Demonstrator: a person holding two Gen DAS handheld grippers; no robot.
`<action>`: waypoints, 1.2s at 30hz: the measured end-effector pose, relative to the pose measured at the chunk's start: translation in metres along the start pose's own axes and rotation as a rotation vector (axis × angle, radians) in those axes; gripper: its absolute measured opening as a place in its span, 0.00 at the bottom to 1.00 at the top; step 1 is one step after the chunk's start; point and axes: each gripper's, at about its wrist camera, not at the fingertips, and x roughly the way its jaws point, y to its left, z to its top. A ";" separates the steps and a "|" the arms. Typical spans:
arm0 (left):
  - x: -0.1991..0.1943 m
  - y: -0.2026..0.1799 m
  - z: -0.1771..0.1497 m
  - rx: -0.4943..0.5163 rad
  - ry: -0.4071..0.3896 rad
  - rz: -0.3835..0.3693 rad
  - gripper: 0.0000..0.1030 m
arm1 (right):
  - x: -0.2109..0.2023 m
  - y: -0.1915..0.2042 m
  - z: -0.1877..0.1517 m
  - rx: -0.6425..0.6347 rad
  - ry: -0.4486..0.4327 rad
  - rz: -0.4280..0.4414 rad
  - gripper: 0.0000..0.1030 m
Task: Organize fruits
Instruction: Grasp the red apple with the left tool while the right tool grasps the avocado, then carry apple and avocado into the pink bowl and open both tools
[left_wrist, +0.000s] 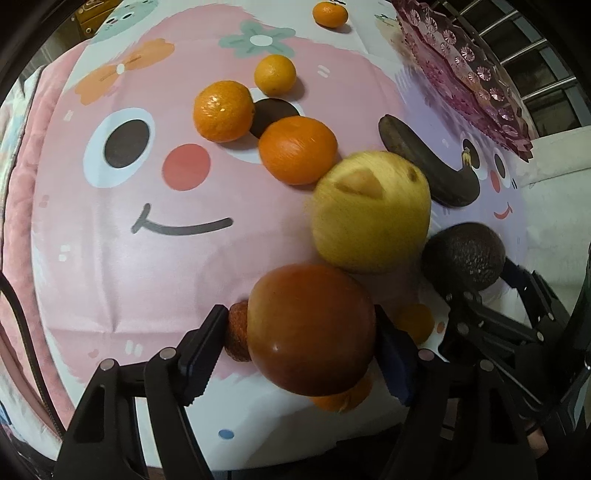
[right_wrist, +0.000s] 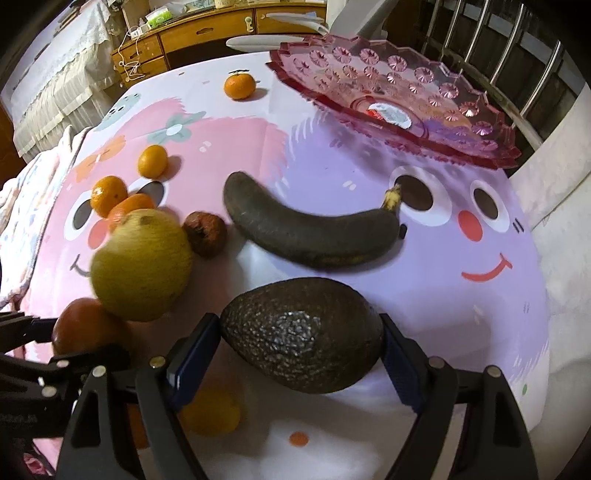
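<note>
While the left gripper clamps a red apple between its fingers, the right gripper grips an avocado the same way, both fruits seemingly raised a little off the cloth, though the height is hard to judge. Just beyond the apple sits a yellow pear, blurred, with three oranges further out on the pink cartoon face and a fourth far back. A blackened banana lies between the avocado and the pink dish, which holds no fruit. A small brown fruit rests beside the pear. More orange fruit shows under the grippers.
</note>
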 end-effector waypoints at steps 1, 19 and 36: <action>-0.005 0.002 -0.001 0.000 0.001 0.000 0.71 | -0.003 0.001 -0.001 0.006 0.011 0.009 0.82; -0.120 -0.027 0.009 -0.055 -0.195 -0.007 0.71 | -0.098 -0.031 0.040 0.007 -0.061 0.155 0.82; -0.134 -0.134 0.062 -0.089 -0.415 -0.049 0.71 | -0.108 -0.125 0.105 -0.122 -0.173 0.238 0.82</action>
